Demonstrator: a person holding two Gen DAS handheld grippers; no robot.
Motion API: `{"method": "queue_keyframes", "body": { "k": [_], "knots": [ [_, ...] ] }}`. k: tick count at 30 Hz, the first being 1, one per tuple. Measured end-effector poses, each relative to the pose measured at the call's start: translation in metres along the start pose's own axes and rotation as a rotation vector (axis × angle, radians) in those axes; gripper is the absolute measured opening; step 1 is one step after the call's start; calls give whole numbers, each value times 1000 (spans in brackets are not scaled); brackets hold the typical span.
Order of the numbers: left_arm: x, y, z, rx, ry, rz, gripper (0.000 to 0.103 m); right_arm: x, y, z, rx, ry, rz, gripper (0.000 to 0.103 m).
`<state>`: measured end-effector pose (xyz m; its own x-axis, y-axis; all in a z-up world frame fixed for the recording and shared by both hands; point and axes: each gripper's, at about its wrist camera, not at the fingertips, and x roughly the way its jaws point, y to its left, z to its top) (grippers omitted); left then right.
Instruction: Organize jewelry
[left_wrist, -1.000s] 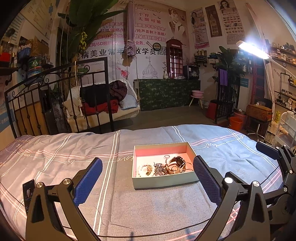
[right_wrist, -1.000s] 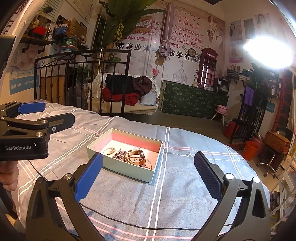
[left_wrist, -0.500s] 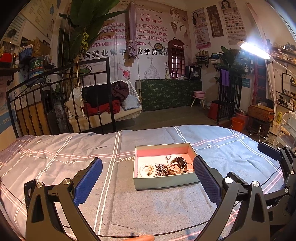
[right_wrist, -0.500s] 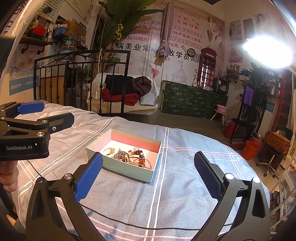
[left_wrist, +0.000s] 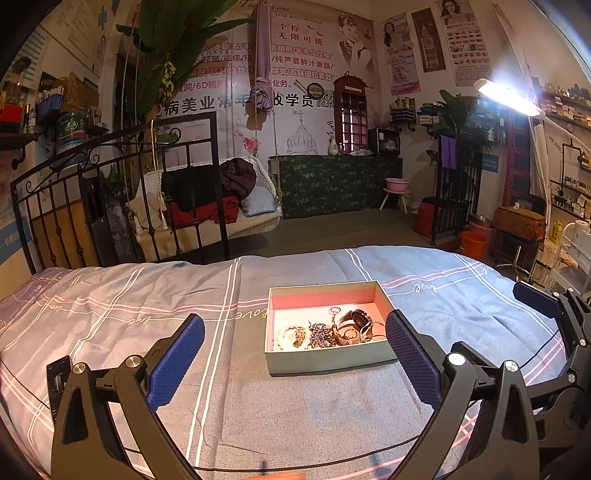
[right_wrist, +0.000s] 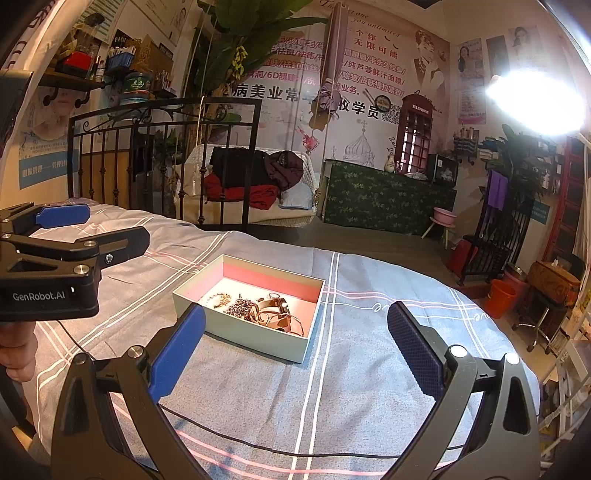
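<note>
- Left wrist view: left gripper (left_wrist: 295, 354), jaws spread wide, nothing between the blue pads; it hangs above the striped bedspread (left_wrist: 110, 317), short of the box.
- Same view: shallow open box (left_wrist: 328, 360), pale green outside and pink inside, standing flat on the bedspread, with its near wall facing this gripper.
- Same view, contents along the near half of the box: a pale bead bracelet (left_wrist: 291, 336) at the left, a dark beaded piece (left_wrist: 320, 335) in the middle, and a wristwatch (left_wrist: 357, 320) with gold-toned straps or bangles at the right, the last two touching. A small ring (left_wrist: 334, 310) lies just behind them.
- Same view: part of the right gripper (left_wrist: 554, 317) shows at the right edge, well apart from the box.
- Right wrist view: right gripper (right_wrist: 295, 350), also spread wide and empty, with the box corner just beyond its left pad.
- Same view: the pieces sit bunched together in the box, none on the bedspread that I can see.
- Judgement: this fits either pieces gathered in or pieces awaiting sorting. Any pick would want one piece singled out, pads low, since chains and straps snag their neighbours.
</note>
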<state>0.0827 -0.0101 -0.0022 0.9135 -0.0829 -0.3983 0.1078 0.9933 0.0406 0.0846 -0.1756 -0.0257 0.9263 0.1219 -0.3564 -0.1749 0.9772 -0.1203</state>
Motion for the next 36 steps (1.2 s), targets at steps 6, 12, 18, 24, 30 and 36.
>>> {"method": "queue_keyframes", "body": {
  "k": [6, 12, 18, 24, 30, 36],
  "knots": [
    [1, -1, -1, -1, 3, -4, 97, 1, 1, -3, -2, 2, 3, 97],
    [2, -1, -3, -5, 8, -21, 97, 1, 2, -4, -4, 4, 3, 97],
    [1, 0, 0, -15, 8, -19, 97, 2, 5, -6, -7, 7, 9, 97],
    [0, 2, 1, -23, 6, -9, 97, 2, 6, -7, -10, 9, 11, 97],
    [1, 0, 2, -4, 19, -12, 97, 2, 6, -7, -10, 10, 11, 97],
    [0, -2, 3, -4, 19, -14, 97, 2, 7, -7, -12, 10, 12, 97]
  ]
}}
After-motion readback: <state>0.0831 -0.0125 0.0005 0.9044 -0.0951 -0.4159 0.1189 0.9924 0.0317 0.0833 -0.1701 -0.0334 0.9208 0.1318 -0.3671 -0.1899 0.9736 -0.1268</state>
